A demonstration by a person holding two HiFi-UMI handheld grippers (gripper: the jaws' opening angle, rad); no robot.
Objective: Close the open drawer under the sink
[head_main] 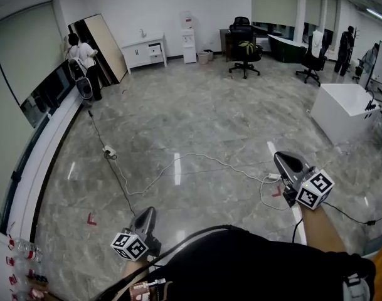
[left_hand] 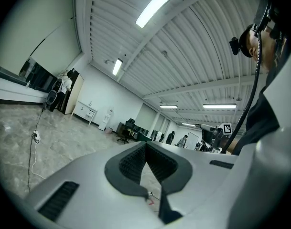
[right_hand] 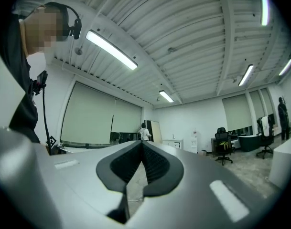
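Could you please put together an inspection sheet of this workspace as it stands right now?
Surface: glossy grey marbled floor, with a red tape mark near the person holding the grippers.
Job's things: white sink cabinet at the far wall; its drawer looks pulled out, though it is small in view.
Clutter: water dispenser, office chair, white table.
Grippers: left gripper and right gripper both have jaws together with nothing between them, held over the floor far from the cabinet.
Cables: white cable loops across the floor; power strip on a dark lead.
Surroundings: a bystander stands by the left wall.
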